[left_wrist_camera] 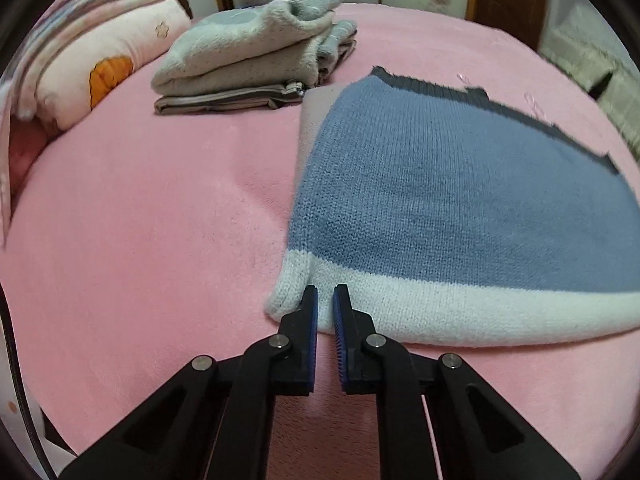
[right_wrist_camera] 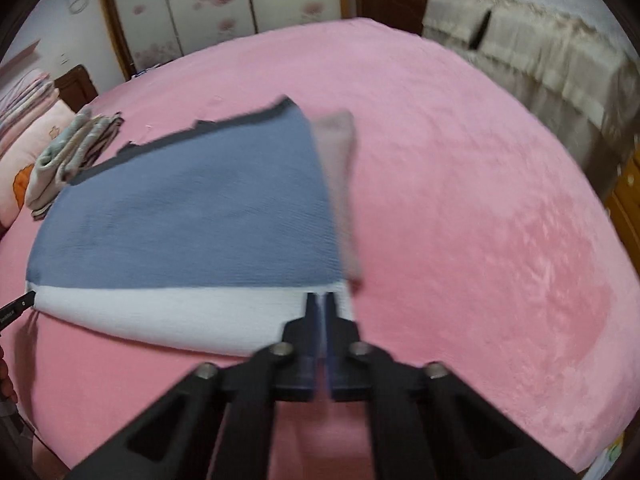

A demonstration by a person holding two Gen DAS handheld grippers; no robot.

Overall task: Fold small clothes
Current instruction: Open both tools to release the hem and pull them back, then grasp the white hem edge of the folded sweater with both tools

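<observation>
Nowhere legible writing on sweater

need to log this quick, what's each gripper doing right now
left gripper: shut on the white hem of the blue knit sweater
right gripper: shut on the hem's other corner

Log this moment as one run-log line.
left tongs: shut on sweater white hem, left corner | right tongs: shut on hem, right corner | folded pile: behind, untouched

Sweater: right part cut off by left-wrist edge. Right-wrist view motion-blurred. Folded pile: small, items indistinct.
</observation>
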